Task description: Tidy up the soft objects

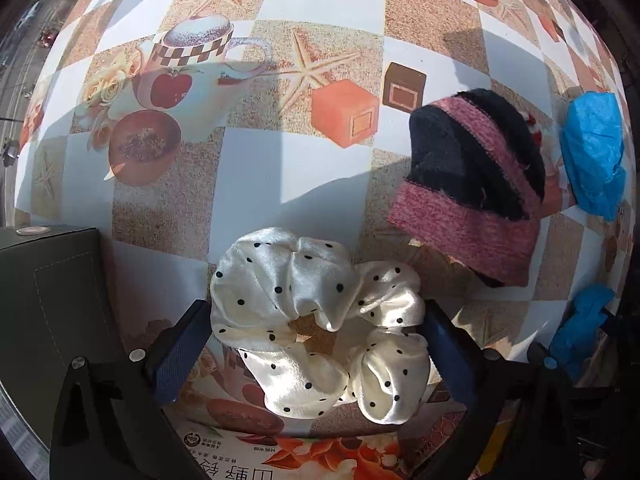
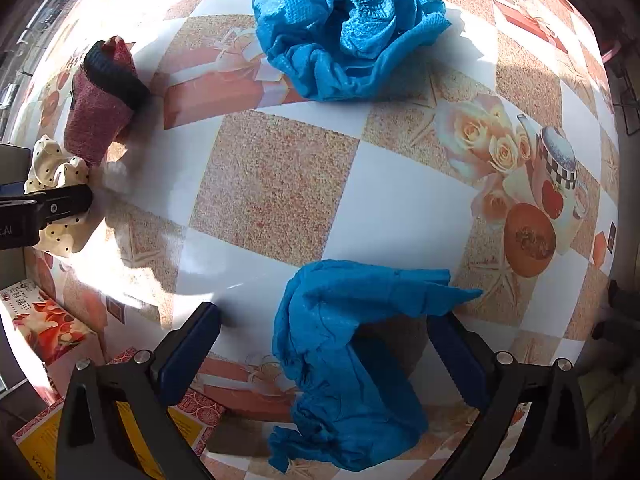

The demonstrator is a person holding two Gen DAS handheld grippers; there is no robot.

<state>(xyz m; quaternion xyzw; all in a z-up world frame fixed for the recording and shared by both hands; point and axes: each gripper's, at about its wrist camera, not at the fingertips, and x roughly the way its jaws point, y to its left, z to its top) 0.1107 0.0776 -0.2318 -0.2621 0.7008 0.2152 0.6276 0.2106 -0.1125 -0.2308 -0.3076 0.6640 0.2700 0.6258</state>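
A: Now, the left tool (image 1: 318, 354) points straight down at the worktop (image 1: 328, 12), pads apart on either side of the scrunchie (image 1: 316, 320). The left pad (image 1: 182, 354) sits at the satin's left edge and the right pad (image 1: 448, 354) at its right edge. Whether they press yet cannot be told; the cloth looks unsqueezed.

B: And the right tool (image 2: 324, 360)?

A: It also stands spread, straddling the near blue cover (image 2: 352, 364). The right pad (image 2: 458, 360) is just beside the cover, while the left pad (image 2: 188, 352) stands clear of it over bare worktop. Nothing is clamped.

B: Where do the other soft things lie?

A: The knit hat (image 1: 472, 184) is just beyond the scrunchie, to its right. A second blue cover (image 2: 348, 28) lies crumpled at the far side, well apart from the near one. A dark box (image 1: 52, 300) stands left of the scrunchie, and a printed carton (image 1: 320, 456) lies at the near edge.

B: So which step is this?

A: Likely the pick-up: each tool is set over its own item, with nothing lifted yet.

B: What does the next move call for?

A: Probably closing on the scrunchie's gathered ring, low enough to catch the satin, which may slip. The right tool seems to need a shift toward the cover's bulk before it closes.
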